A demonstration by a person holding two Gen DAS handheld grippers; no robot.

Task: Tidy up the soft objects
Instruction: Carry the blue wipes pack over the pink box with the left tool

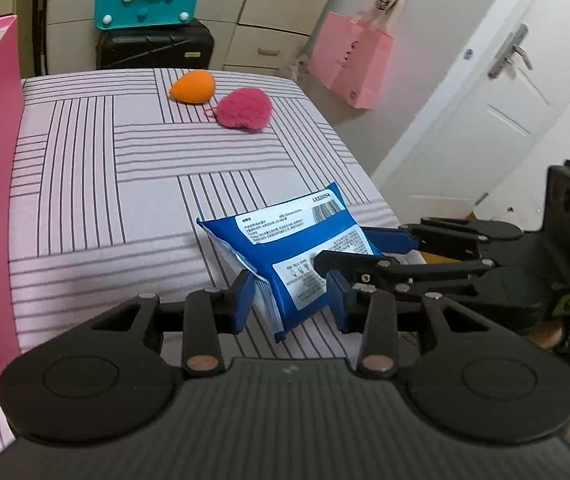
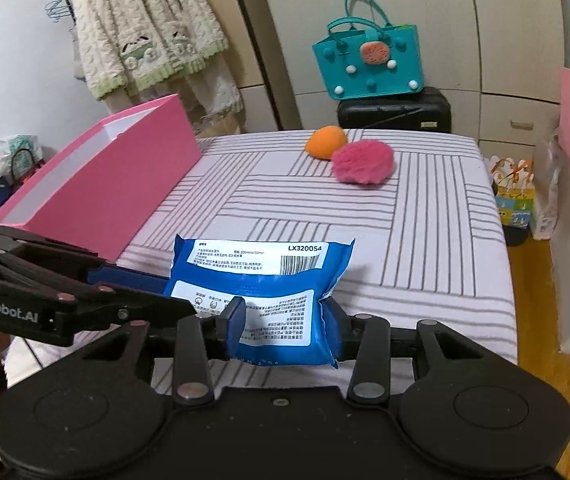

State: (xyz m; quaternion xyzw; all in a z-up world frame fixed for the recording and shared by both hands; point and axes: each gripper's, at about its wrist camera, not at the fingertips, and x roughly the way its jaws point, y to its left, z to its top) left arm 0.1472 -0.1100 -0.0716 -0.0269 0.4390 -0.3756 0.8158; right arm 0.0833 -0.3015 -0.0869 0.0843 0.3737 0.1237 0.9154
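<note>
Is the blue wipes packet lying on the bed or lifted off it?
Lifted: the blue plastic wipes packet hangs tilted above the striped bedsheet, pinched by the left gripper and right gripper.

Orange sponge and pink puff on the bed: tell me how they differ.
The orange sponge is smooth and egg-shaped; the pink puff is fuzzy and rounder. The pink puff looks larger and lies nearer the cameras. In the left wrist view the pink puff has a loop of cord; the orange sponge shows none. Both lie loose on the striped bed.
</note>
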